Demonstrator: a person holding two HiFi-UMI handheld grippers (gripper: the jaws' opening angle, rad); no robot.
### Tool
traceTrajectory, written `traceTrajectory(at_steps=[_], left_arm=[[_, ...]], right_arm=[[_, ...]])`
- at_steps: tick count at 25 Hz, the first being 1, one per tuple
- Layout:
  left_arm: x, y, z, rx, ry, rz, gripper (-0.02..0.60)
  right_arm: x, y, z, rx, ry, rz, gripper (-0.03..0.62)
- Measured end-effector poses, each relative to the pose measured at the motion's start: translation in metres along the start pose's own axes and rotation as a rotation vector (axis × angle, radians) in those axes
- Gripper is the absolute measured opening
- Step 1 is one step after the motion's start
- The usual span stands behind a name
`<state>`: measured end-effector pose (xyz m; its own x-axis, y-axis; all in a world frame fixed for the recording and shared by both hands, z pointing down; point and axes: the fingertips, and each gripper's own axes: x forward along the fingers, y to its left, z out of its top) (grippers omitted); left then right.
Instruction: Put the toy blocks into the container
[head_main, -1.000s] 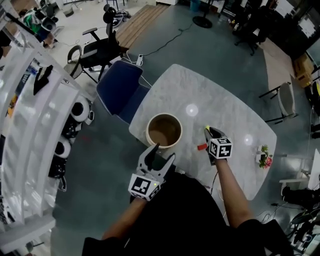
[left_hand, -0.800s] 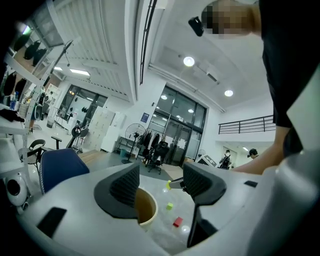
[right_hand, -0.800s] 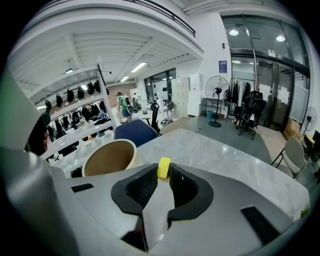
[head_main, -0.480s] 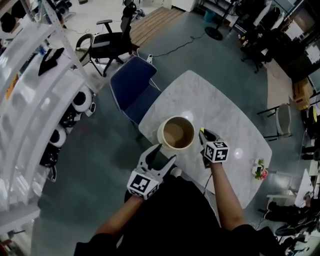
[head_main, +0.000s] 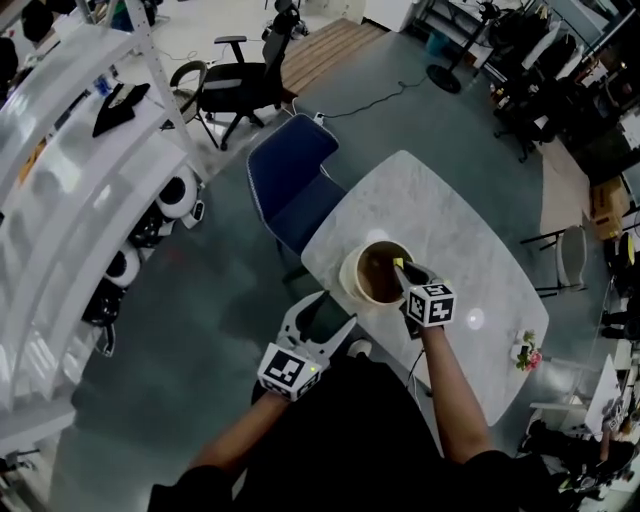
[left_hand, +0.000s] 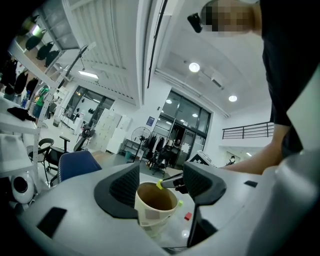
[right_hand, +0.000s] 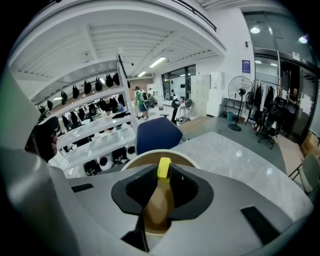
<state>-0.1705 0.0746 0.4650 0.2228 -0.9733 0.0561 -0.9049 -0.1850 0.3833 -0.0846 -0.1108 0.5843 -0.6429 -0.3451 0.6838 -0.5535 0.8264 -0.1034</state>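
Right gripper view: yellow block (right_hand: 163, 168) pinched above the paper cup (right_hand: 131, 162).
Held there by the right gripper (right_hand: 163, 175) for a clean drop; left gripper (left_hand: 161, 186) spread, empty.

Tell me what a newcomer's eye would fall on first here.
The yellow block stands out first, pinched in the right gripper and poised over the mouth of the container, which sits near the edge of the marble table. Next comes the left gripper, open and empty, held back off the table.
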Motion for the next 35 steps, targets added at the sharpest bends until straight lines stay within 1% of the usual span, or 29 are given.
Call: traceTrajectory(at_steps=[7, 11, 16, 20, 22, 25, 29, 35], left_arm=[[-0.017, 0.021, 0.009, -0.007, -0.022, 0.026, 0.250], [-0.024, 0.032, 0.011, -0.017, -0.033, 0.049, 0.250], [-0.034, 0.049, 0.010, -0.043, -0.030, 0.086, 0.250], [-0.040, 0.063, 0.004, -0.073, -0.016, 0.114, 0.249], [-0.041, 0.066, 0.001, -0.090, -0.004, 0.122, 0.250], [-0.041, 0.071, 0.000, -0.097, -0.004, 0.129, 0.250], [-0.042, 0.068, -0.007, -0.111, 0.007, 0.127, 0.249], [-0.044, 0.068, -0.013, -0.119, 0.018, 0.130, 0.250]], right_arm=[[0.038, 0.018, -0.016, -0.095, 0.178, 0.040, 0.066], [0.058, 0.021, -0.032, -0.116, 0.296, 0.084, 0.066], [0.080, 0.035, -0.051, -0.113, 0.438, 0.148, 0.066], [0.101, 0.042, -0.069, -0.115, 0.533, 0.166, 0.066], [0.107, 0.046, -0.077, -0.104, 0.573, 0.177, 0.066], [0.114, 0.052, -0.085, -0.067, 0.640, 0.223, 0.066], [0.118, 0.054, -0.089, -0.057, 0.680, 0.245, 0.066], [0.120, 0.051, -0.080, -0.060, 0.640, 0.232, 0.067]])
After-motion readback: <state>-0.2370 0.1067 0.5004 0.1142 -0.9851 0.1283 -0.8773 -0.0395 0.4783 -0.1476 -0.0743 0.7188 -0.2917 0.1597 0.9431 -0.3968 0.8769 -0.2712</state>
